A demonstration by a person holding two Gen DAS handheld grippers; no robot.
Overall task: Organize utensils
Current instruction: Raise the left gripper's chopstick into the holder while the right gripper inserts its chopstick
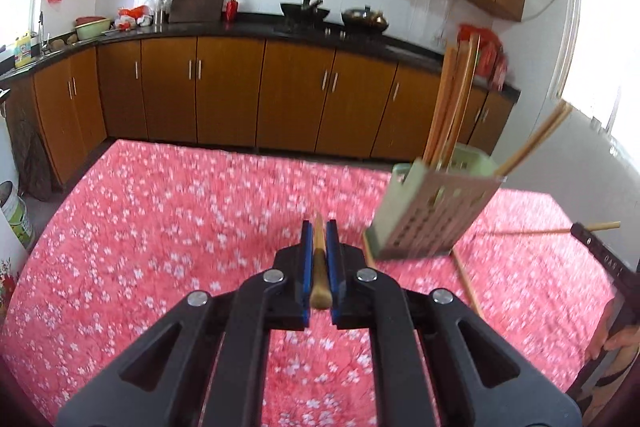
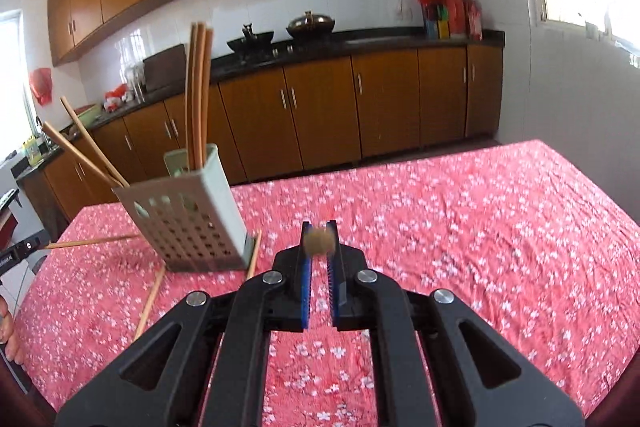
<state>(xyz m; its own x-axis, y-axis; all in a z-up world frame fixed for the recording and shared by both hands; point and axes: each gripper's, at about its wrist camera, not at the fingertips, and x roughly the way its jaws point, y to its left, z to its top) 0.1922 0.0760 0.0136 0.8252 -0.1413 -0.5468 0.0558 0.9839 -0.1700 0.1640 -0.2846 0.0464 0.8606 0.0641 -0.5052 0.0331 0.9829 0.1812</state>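
Blurring hides the chopstick (image 2: 319,244) between right fingers (image 2: 306,267).

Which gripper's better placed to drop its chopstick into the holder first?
Left, probably. The left gripper grips its chopstick lengthwise along the fingers; the right gripper shows only its chopstick end-on. The holder looks similarly near both.

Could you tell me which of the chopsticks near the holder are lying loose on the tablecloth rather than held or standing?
The loose chopstick lies flat beside the holder, with another at its base; others stand inside or sit in the tongs.
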